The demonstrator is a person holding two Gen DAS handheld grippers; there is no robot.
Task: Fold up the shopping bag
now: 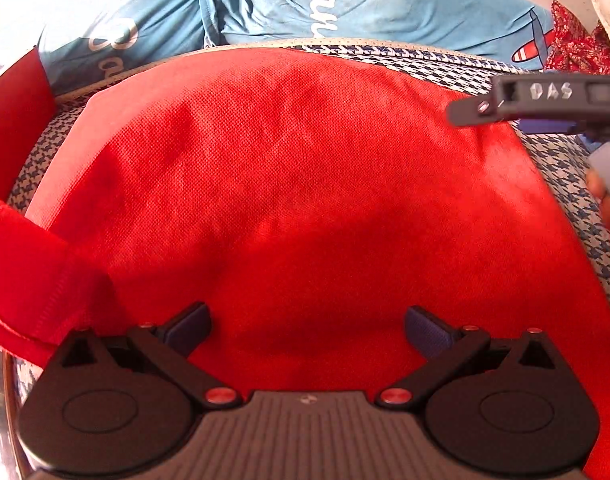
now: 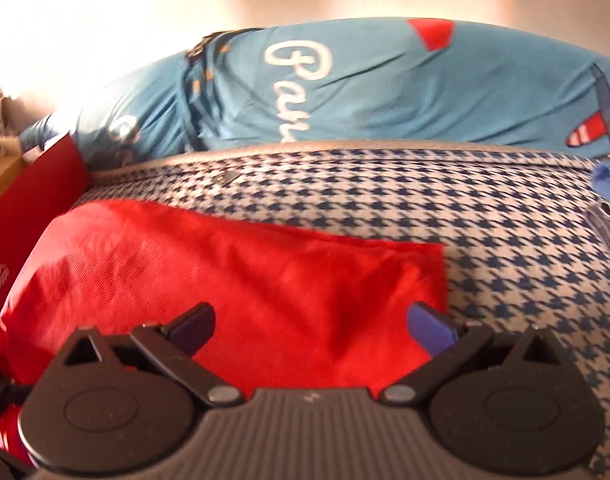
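Red shopping bag [image 1: 289, 184] lies on houndstooth bedcover [image 2: 485, 232], seemingly flat; both grippers' fingers wide.

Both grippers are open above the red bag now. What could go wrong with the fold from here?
1. The red bag lies wrinkled on the houndstooth cover, so a crease may set crooked.
2. Its handle sticks out loose at the left and may get folded inside.
3. The right gripper is over the bag's corner; its fingers might pinch the cover too.
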